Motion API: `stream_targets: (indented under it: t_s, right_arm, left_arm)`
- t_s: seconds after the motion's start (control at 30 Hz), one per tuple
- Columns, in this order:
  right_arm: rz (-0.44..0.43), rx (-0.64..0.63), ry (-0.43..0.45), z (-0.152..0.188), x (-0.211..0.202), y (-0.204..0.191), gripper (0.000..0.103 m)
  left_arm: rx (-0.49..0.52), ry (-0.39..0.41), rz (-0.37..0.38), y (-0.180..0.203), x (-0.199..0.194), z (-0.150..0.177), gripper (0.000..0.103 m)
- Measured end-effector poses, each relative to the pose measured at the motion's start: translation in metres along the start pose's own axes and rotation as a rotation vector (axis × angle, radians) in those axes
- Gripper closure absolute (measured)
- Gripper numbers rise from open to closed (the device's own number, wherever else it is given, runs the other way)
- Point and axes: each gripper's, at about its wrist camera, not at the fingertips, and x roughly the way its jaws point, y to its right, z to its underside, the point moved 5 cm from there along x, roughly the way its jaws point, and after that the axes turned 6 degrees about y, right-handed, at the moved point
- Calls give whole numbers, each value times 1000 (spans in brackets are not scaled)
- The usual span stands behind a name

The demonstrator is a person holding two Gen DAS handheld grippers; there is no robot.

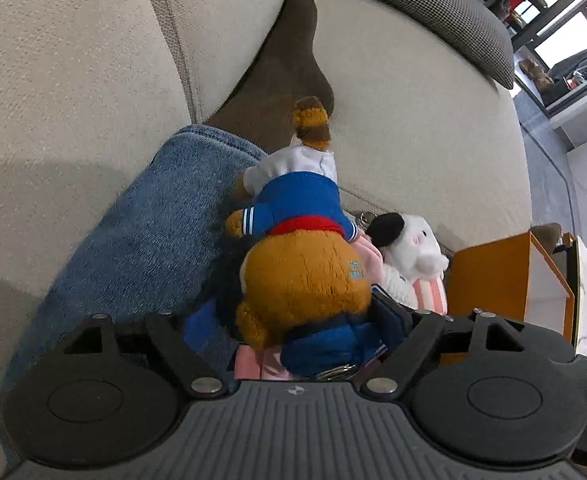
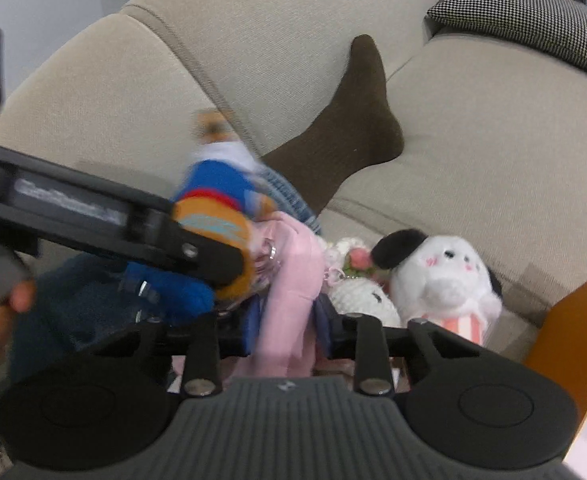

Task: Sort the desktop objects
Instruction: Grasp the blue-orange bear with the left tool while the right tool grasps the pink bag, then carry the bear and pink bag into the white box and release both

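A brown plush bear [image 1: 301, 268] in a blue and white sailor suit hangs upside down in my left gripper [image 1: 313, 336], which is shut on its blue hat end. In the right wrist view the same bear [image 2: 217, 208] is blurred, with the left gripper's black finger across it. My right gripper [image 2: 281, 332] is shut on a pink plush [image 2: 293, 280]. A white plush dog with black ears [image 2: 445, 276] and a small cream plush [image 2: 357, 296] lie on the sofa just right of it. The dog also shows in the left wrist view [image 1: 409, 256].
A person's leg in jeans [image 1: 141, 240] and a brown sock [image 2: 349, 124] rests on the beige sofa [image 2: 473, 120]. A houndstooth cushion [image 1: 433, 12] lies at the back. An orange box [image 1: 509, 280] stands at the right.
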Motion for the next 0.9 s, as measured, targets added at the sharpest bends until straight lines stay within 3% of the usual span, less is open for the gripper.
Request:
stream_targets:
  t_s: [0.03,0.07,0.2,0.47,0.6,0.7,0.9]
  right_arm:
    - [-6,2,3,2,-4,-3,73]
    - [-13,0,7,5,-10,-5,73]
    - [-35,-19,15,13,-24,-18,77]
    - [123,-82,59,28,-59,-24,78]
    - [140,-61,99,33,-83,-26,78]
    - [148,-48,131,30,-101,-23,79]
    - [258,-85,233,32,-154,-25,79]
  left_arm:
    - [1,-1,4,-1,-2,1,10]
    - [8,0,10,-2,-3,2,21]
    - [38,-3,3,-3,-6,11,30]
    - [96,37,10,-3,-40,44,32]
    - [114,65,47,0,-61,60,32]
    - [127,89,87,8,-78,64,32]
    - [223,165,207,56,-103,69,32]
